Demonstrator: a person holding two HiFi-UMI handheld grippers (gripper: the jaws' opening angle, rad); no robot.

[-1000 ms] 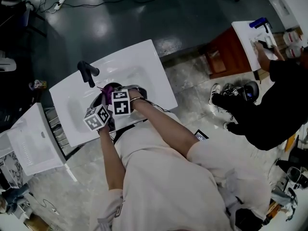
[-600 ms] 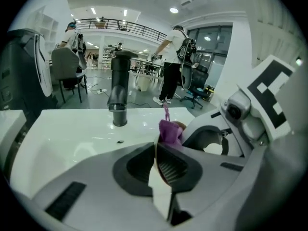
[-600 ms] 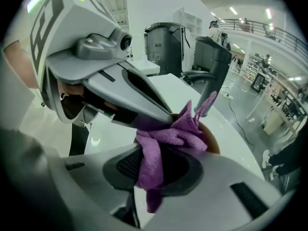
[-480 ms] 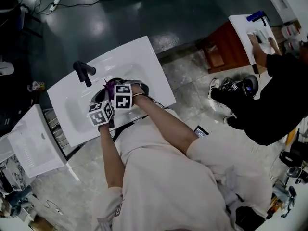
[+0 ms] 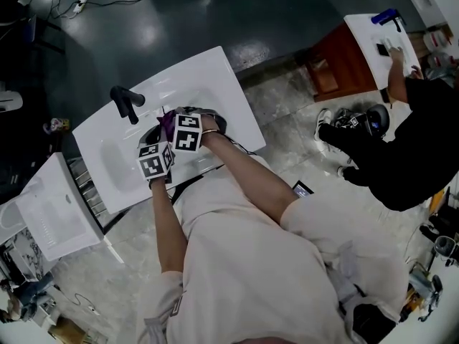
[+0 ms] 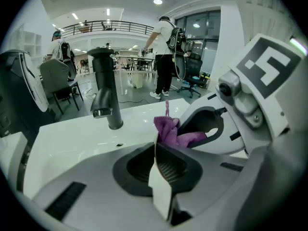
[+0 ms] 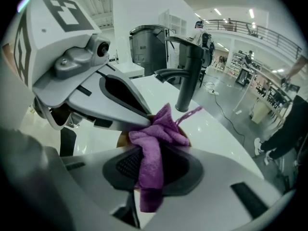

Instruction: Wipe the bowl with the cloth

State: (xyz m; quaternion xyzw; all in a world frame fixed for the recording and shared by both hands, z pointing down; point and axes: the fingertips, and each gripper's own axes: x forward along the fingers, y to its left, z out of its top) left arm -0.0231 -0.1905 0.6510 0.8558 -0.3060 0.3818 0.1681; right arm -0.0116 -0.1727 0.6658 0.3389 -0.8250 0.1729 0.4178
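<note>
The left gripper (image 6: 158,150) is closed on a thin pale edge that stands upright between its jaws; this edge seems to be the rim of the bowl (image 7: 121,140), seen from the side. The right gripper (image 7: 149,165) is clamped on the purple cloth (image 7: 155,141), which is bunched between its jaws. The top of the cloth is pushed against the bowl, where a tan rim is seen on both sides of it. One thin strand of the cloth points up toward the black faucet (image 6: 107,93). In the head view both grippers are held close together over the white sink (image 5: 215,77), just beside the faucet, with the cloth showing between them. The inside of the bowl is mostly hidden by the cloth and the grippers.
</note>
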